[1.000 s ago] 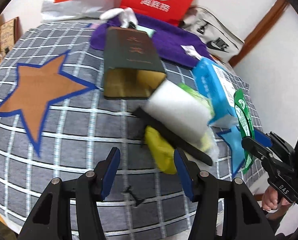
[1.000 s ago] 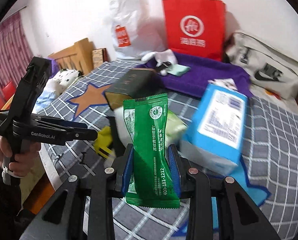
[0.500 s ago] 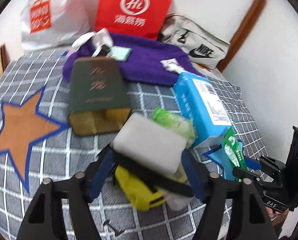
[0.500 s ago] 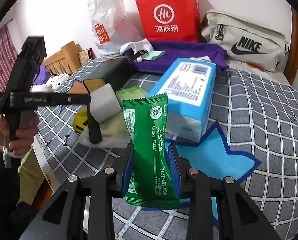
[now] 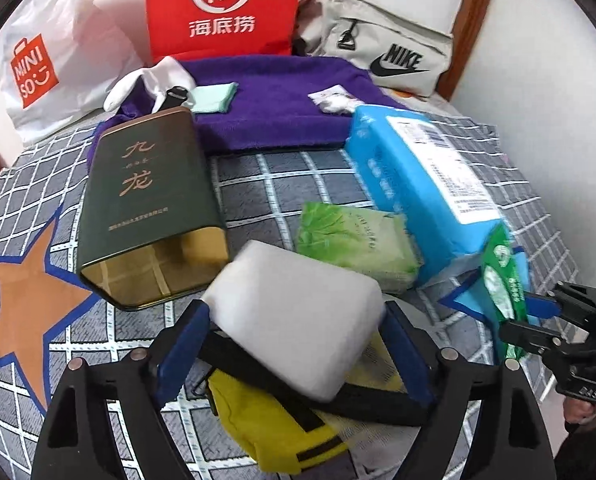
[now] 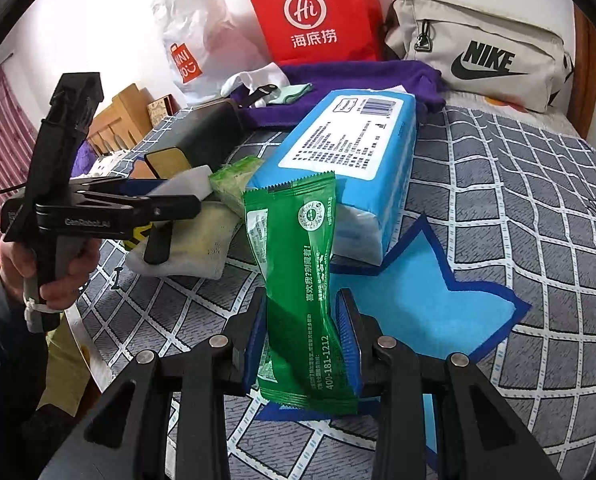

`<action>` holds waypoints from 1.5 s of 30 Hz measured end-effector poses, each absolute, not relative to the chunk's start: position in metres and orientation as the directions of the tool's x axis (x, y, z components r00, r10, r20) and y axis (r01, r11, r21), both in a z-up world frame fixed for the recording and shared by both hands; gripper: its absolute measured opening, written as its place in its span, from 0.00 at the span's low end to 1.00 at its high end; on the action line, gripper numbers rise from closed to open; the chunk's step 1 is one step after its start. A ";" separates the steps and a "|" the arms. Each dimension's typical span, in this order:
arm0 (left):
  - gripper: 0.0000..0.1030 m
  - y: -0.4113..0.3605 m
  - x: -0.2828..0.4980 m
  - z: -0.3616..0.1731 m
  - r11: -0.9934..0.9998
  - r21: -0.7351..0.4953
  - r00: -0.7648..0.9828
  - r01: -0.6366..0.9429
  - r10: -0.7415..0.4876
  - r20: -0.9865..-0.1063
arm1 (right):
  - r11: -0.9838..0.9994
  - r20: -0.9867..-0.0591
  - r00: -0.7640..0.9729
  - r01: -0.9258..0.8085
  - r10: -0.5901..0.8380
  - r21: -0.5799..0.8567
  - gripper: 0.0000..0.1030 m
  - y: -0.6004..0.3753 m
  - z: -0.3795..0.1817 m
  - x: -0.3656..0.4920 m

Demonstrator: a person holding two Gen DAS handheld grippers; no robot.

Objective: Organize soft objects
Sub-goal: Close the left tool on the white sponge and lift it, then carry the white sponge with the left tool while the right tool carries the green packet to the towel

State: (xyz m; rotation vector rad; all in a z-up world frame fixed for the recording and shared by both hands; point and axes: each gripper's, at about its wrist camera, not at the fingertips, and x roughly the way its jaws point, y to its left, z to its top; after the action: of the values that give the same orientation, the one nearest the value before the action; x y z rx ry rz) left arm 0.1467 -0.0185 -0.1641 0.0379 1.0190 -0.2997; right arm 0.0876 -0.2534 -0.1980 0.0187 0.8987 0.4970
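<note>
Left wrist view: left gripper (image 5: 293, 344) has moved in over the bed (image 5: 281, 184), jaws now wide around the white sponge (image 5: 298, 320), unsqueezed; right gripper (image 6: 302, 344) still clamps the green packet (image 6: 298, 280), so sponge pickup looks next.

Red bag (image 5: 221, 8): "Hi 海底捞". White bag (image 5: 37, 68): "MINISO". Grey pouch (image 6: 482, 48): "NIKE". Green packet (image 6: 302, 280): "400-181-1212". Tin (image 5: 145, 200): "九龙".
</note>
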 end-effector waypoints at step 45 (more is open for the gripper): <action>0.69 0.064 0.129 -0.073 0.964 -0.240 0.660 0.113 -0.254 -0.707 | 0.896 -0.681 0.600 -0.392 0.420 0.207 0.32 -0.235 -0.108 0.115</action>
State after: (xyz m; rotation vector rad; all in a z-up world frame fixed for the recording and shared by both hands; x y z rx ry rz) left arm 0.1288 0.0635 -0.0731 -0.1815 0.8257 -0.2086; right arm 0.1152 -0.2349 -0.1085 0.0368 0.7987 0.4707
